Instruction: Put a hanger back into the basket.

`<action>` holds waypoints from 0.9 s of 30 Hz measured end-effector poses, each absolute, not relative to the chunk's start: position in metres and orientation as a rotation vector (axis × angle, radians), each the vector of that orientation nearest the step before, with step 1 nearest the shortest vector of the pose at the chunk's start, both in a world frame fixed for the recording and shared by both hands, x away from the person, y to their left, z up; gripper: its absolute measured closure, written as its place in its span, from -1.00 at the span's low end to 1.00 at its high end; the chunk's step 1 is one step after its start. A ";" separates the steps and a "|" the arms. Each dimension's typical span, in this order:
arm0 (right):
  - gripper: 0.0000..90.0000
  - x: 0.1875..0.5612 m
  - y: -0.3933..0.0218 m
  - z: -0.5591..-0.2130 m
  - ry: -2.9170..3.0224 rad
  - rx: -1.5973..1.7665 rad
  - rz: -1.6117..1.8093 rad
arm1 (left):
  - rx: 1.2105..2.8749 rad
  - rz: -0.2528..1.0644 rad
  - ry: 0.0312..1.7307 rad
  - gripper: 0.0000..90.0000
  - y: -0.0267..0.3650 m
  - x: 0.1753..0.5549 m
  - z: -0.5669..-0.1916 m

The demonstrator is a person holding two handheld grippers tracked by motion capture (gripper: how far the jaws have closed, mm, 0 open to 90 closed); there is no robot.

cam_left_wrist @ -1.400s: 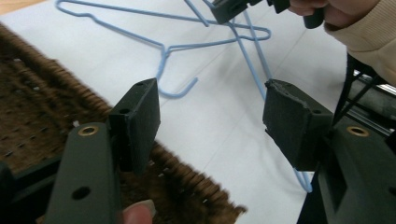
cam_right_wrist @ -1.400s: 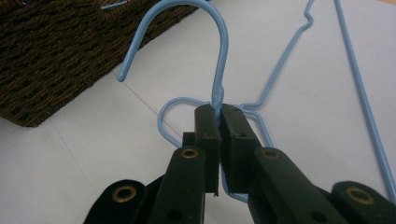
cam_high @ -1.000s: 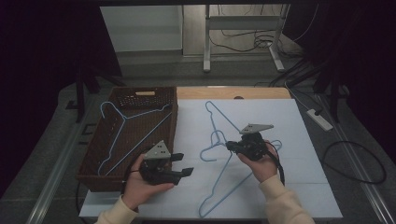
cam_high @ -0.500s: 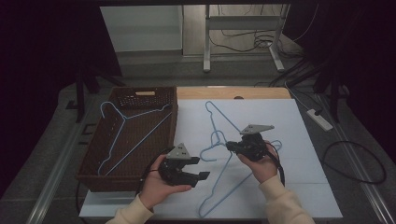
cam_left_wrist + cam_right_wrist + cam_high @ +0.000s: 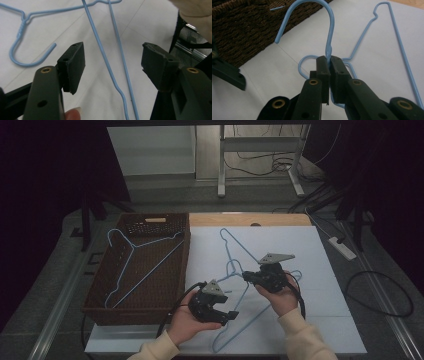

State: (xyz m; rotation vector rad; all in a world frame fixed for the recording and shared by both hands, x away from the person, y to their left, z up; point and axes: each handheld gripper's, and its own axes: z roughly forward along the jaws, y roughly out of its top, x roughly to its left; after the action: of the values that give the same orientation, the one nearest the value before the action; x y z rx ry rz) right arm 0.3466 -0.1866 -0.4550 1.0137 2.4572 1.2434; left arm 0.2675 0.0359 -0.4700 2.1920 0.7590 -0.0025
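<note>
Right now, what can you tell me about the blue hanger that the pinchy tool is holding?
The held hanger is thin light-blue wire with a curved hook on top and a twisted neck. The right gripper is shut on that neck. Its hook points toward the brown woven basket. In the high view its long bars run down across the white sheet, crossing another blue hanger lying flat there.

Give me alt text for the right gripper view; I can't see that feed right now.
The right gripper has its two black jaws shut on the neck of a light blue wire hanger, whose hook curves up and to the left above them. Another light blue wire hanger lies on the white table sheet, with a dark brown woven basket at upper left.
</note>
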 end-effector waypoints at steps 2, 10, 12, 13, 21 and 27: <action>0.91 0.346 -0.187 -0.455 2.456 1.013 1.247 | 2.197 -0.008 0.773 -0.21 0.033 0.270 -0.474; 0.90 0.346 -0.186 -0.454 2.459 0.997 1.258 | 2.225 -0.033 0.824 -0.12 0.020 0.277 -0.494; 0.90 0.346 -0.187 -0.454 2.460 0.999 1.259 | 2.226 -0.058 0.824 0.01 0.018 0.280 -0.498; 0.90 0.346 -0.187 -0.454 2.458 1.001 1.261 | 2.222 -0.078 0.825 0.12 0.016 0.281 -0.500; 0.89 0.344 -0.192 -0.453 2.445 0.991 1.286 | 2.170 -0.179 0.828 0.77 0.017 0.286 -0.503; 0.62 0.335 -0.201 -0.445 2.400 0.964 1.355 | 2.118 -0.188 0.838 0.91 0.022 0.286 -0.500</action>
State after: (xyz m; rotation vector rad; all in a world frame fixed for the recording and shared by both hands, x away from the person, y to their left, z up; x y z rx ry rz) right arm 0.3349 -0.2011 -0.4455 0.9642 2.4002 1.3552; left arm 0.2864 0.0220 -0.4997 2.1182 0.8382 -0.1878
